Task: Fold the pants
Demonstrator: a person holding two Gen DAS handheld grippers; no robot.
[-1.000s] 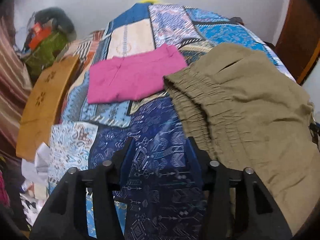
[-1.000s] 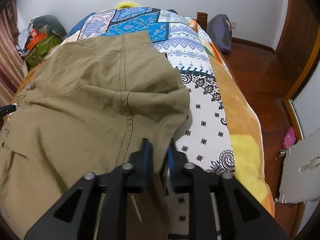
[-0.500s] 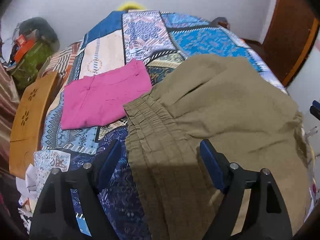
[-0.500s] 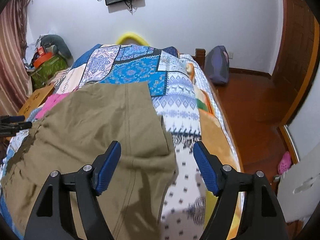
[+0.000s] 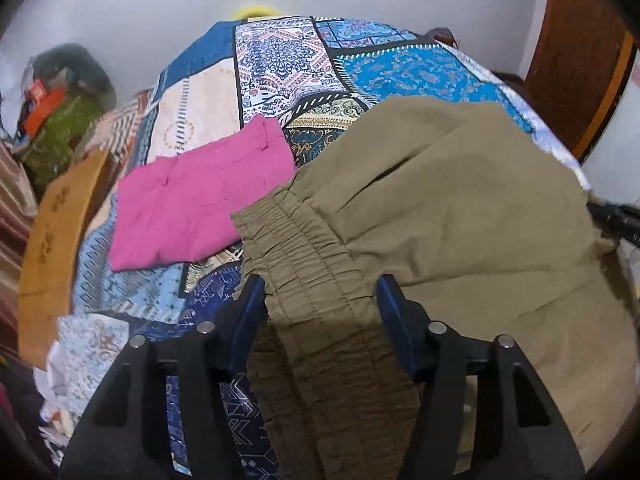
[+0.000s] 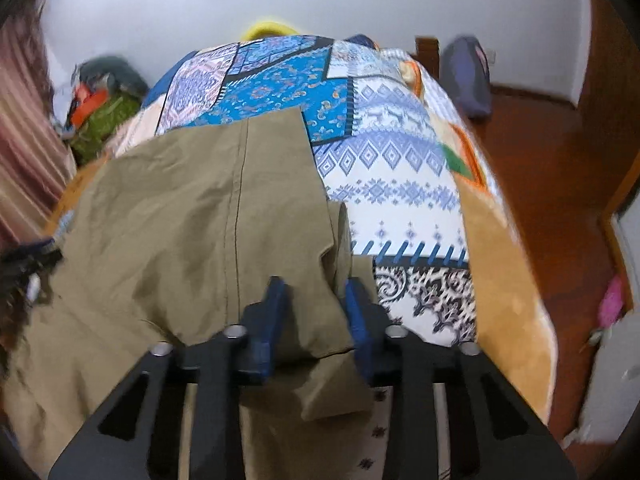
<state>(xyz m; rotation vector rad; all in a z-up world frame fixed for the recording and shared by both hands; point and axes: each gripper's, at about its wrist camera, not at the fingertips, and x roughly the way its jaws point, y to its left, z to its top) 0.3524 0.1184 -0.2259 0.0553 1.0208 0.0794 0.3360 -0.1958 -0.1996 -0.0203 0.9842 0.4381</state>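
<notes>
Left wrist view: my left tongs (image 5: pixel 320 300) closing astride the elastic waistband of the olive cotton pants (image 5: pixel 460 220) on the patchwork bed (image 5: pixel 280 48). Right tongs (image 6: pixel 316 304) closing around the hem. Regrasp step; next I lift both together.

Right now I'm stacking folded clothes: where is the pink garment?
In the left wrist view, the pink garment lies flat on the quilt, left of the khaki pants' waistband.

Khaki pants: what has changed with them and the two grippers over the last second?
Both grippers opened wide and are closing again. The left gripper, first over bare quilt, now straddles the elastic waistband of the khaki pants. The right gripper let go its cloth edge and now closes around a fold near the hem. The pink garment and quilt stayed put.
</notes>
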